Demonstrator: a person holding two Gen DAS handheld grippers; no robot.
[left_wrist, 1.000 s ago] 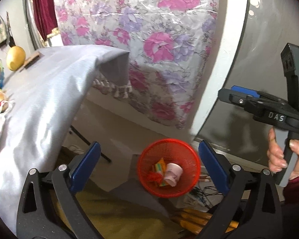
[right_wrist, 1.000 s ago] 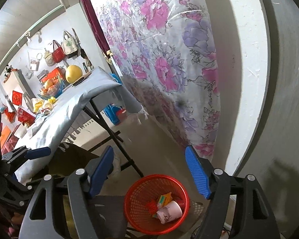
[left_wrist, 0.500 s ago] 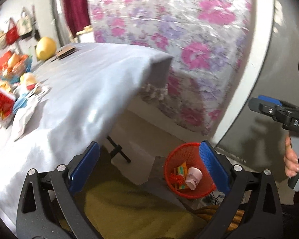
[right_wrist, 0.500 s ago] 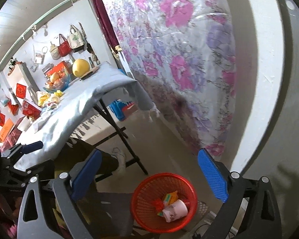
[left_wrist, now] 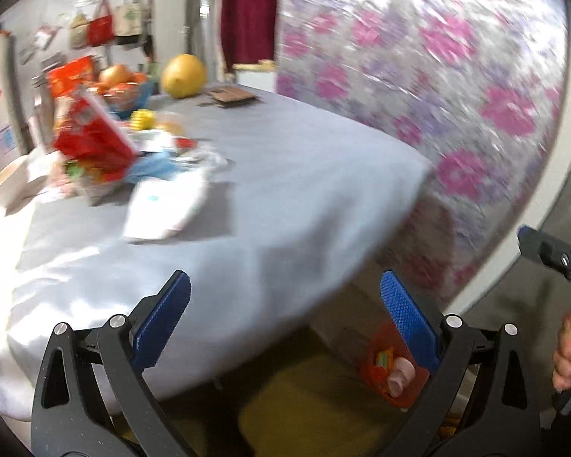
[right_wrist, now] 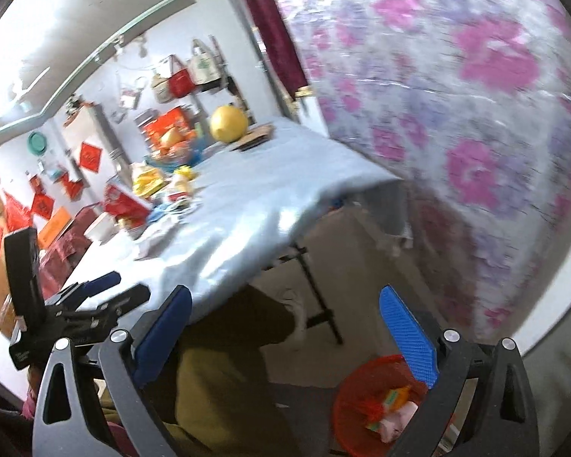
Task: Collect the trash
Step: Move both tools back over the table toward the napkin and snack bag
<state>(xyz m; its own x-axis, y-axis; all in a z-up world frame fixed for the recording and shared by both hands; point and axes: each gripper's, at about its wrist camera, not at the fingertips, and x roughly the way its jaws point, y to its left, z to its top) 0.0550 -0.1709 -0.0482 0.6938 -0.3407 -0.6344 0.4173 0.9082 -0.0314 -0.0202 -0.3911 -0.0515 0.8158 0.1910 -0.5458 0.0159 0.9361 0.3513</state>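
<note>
— What's around?
— A grey-clothed table [left_wrist: 293, 175] fills mid-frame: one yellow pomelo [left_wrist: 182, 75], one white packet [left_wrist: 163, 209], blurred red wrappers [left_wrist: 91, 141].
— The tongs?
— Left gripper [left_wrist: 285, 318] and right gripper [right_wrist: 285, 323] both gape wide, empty.
— Trash?
— One red basket [right_wrist: 365, 392], lower right, behind the right finger, holds a pink cup [right_wrist: 397, 421].

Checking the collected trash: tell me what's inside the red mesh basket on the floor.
The red mesh basket holds a pale pink paper cup, a yellow-green wrapper and something red. The right gripper's blue finger covers its far side, hiding the rest.
</note>
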